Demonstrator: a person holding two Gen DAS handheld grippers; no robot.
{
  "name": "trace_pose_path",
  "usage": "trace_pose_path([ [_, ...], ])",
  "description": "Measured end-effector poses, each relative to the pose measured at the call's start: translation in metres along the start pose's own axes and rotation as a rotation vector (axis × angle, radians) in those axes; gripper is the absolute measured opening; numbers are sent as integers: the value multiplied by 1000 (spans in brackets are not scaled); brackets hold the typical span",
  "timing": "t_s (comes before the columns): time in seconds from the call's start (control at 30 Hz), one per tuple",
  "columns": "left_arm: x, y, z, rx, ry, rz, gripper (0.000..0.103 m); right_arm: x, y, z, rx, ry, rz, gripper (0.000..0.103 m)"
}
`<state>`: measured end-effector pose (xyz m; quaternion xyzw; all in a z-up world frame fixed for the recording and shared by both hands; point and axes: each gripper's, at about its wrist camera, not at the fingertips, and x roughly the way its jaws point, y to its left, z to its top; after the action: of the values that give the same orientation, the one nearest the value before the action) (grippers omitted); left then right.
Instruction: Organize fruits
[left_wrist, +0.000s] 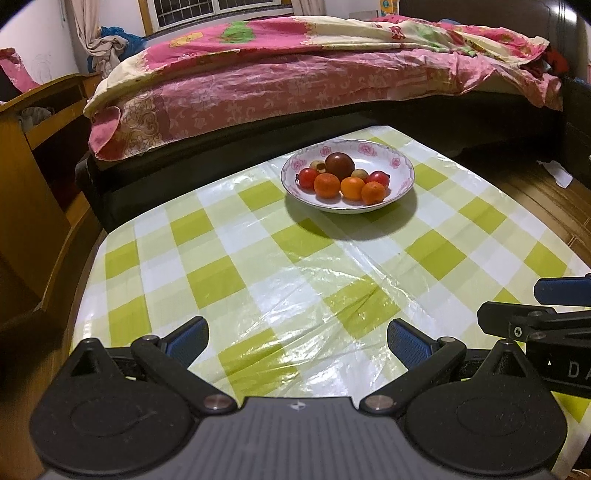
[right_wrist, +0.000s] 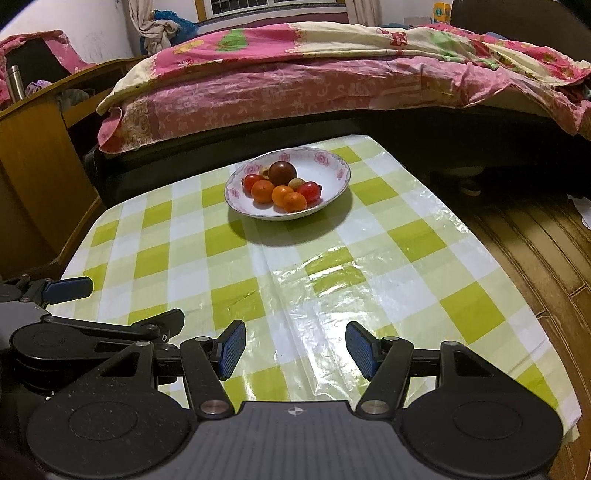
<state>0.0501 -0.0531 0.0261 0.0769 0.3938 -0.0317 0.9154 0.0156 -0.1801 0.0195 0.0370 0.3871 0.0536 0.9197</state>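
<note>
A white floral-rimmed bowl (left_wrist: 399, 173) stands at the far end of the table and also shows in the right wrist view (right_wrist: 332, 173). It holds three small oranges (left_wrist: 352, 187), two red tomatoes (left_wrist: 307, 178), a dark brown round fruit (left_wrist: 340, 165) and two small tan fruits. My left gripper (left_wrist: 297, 341) is open and empty above the near part of the table. My right gripper (right_wrist: 295, 349) is open and empty beside it, to its right. Both are well short of the bowl.
The table has a glossy green-and-white checked cloth (left_wrist: 258, 258). A bed with a pink quilt (left_wrist: 295, 74) lies behind it. A wooden cabinet (left_wrist: 33, 147) stands to the left. Wooden floor (right_wrist: 535, 240) lies to the right.
</note>
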Motion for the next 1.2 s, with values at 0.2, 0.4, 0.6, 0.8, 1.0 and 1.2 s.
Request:
trace_pose_path([
  [0.2,-1,0,-3,-2,10,0,103,-1,0,-4,1,11,-2,57],
  [0.4,-2,-2,-7,2,20,3,103,-2,0,-6,-2,20,-5,57],
  [0.6,-4,-4,-10,12,25,12,103,-3,0,-9,-4,31,-9,57],
  [0.8,-6,-5,-13,15,27,17,103,-4,0,-11,-7,40,-10,57],
  [1.0,-8,-5,-15,16,27,21,103,-5,0,-13,-9,46,-8,57],
  [1.2,-11,-5,-19,18,25,27,103,-6,1,-14,-9,47,-7,57],
])
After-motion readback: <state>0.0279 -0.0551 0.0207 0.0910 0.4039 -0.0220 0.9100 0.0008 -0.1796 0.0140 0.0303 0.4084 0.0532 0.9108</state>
